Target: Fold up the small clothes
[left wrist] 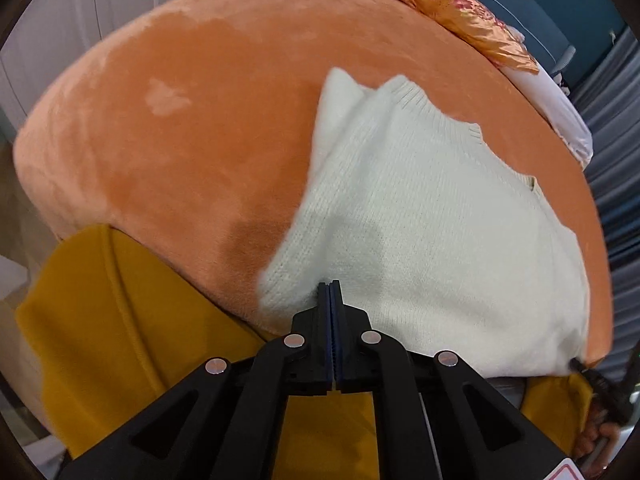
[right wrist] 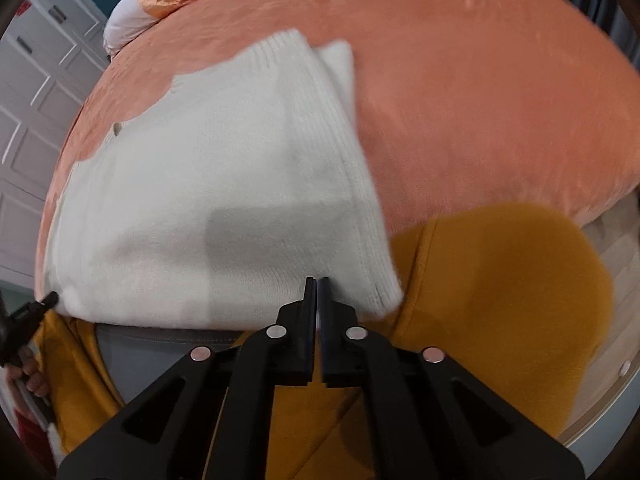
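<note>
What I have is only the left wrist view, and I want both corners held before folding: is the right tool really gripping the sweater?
Observer: Yes. The right tool is closed on the near edge of the white sweater, with a sliver of fabric between its jaws.
Operator: Where along that edge?
Observer: Just inside the corner, beside the ribbed band that runs up that side.
Operator: Is that corner lying on the bed?
Observer: It reaches past the edge of the orange bedcover and overlaps the mustard fabric in front.
</note>
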`<state>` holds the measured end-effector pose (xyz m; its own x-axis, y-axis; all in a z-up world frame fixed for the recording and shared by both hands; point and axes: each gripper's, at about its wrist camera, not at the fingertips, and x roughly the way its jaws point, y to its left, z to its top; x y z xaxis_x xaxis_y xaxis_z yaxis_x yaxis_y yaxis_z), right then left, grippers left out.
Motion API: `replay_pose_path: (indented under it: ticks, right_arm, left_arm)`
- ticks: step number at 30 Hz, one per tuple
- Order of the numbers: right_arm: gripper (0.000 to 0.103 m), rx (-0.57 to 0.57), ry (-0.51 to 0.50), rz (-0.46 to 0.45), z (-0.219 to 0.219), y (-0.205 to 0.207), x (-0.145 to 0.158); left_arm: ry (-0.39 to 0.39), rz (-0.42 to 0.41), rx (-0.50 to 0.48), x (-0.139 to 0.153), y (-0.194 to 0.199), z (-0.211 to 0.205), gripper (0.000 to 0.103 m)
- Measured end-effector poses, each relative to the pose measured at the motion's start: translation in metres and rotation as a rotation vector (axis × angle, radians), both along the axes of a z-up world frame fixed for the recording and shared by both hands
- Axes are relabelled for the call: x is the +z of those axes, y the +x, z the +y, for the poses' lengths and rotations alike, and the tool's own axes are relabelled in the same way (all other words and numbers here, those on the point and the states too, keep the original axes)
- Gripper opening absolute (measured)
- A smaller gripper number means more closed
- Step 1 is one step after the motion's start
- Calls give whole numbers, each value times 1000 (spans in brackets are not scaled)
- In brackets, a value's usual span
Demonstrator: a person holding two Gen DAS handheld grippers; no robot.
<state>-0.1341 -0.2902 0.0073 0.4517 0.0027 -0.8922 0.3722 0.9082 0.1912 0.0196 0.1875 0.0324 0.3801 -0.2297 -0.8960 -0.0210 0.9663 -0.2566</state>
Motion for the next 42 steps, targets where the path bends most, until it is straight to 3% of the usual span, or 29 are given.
replay_pose_path:
  ticks: [1, 2, 3, 5, 8, 9, 10, 11, 13, 15, 18, 20, 22, 24, 26, 27, 30, 32, 34, 35, 41, 42]
  right_arm:
    - [7, -19, -23, -45, 0, -4, 7]
    - [21, -36, -31, -72, -2, -6, 11]
    - [40, -59, -36, -89, -6, -8, 14]
    - [52, -92, -39, -79, -15, -7, 11]
    - [52, -72, 5, 6, -20, 9, -11]
    - [45, -68, 21, 32, -20, 12, -18]
    - [37, -66, 20, 31, -19, 15, -19]
    - [11, -59, 19, 5, -15, 13, -14]
    - [8, -48, -31, -83, -8, 4, 12]
    - [7, -54, -72, -120, -8, -3, 28]
    - [7, -77, -62, -16, -25, -6, 2]
    - [7, -77, -6, 63, -25, -2, -21]
    - [9, -58, -20, 69, -22, 0, -12]
    - [12, -58, -32, 53, -20, 4, -2]
    - [15, -67, -32, 25, -22, 7, 8]
    - [21, -72, -23, 6, -26, 9, 12]
    - [39, -94, -5, -73, -42, 26, 26]
    - [40, -93, -16, -122, -42, 50, 34]
    - [50, -95, -13, -158, -39, 66, 38]
    - [56, -97, -3, -170, -36, 78, 37]
    - [65, -88, -4, -131, -27, 137, 6]
    - [53, -79, -10, -110, -26, 144, 0]
  left_arm:
    - [23, -23, 4, 7, -5, -1, 7]
    - [24, -39, 12, 12, -6, 0, 7]
    - [18, -52, 26, 15, -7, 3, 10]
    - [-19, -59, 59, 16, -9, 13, 13]
    - [-70, -7, 90, 2, 5, 19, 14]
    - [-80, 11, 86, -3, 10, 18, 15]
    - [-74, 18, 82, -4, 13, 17, 15]
    - [-58, 21, 76, -5, 16, 14, 15]
    - [-14, 27, 61, -2, 20, 10, 0]
    - [28, 26, 64, 0, 18, 13, 0]
    - [125, 69, 111, -14, 17, 24, 0]
    - [39, 123, 154, -23, 17, 36, 0]
    - [17, 55, 151, -7, 13, 38, 0]
    - [61, -53, 103, 21, 10, 28, 0]
    - [49, -99, 60, 38, 15, 17, 1]
    - [34, -107, 36, 44, 20, 10, 7]
    - [7, -133, -20, 55, 46, -16, 47]
    - [-13, -161, -52, 58, 68, -36, 50]
    - [2, -169, -65, 54, 85, -54, 71]
    - [13, -168, -54, 49, 98, -65, 72]
    - [60, -65, -30, 0, 154, -79, 70]
    - [53, -58, -39, -6, 155, -79, 53]
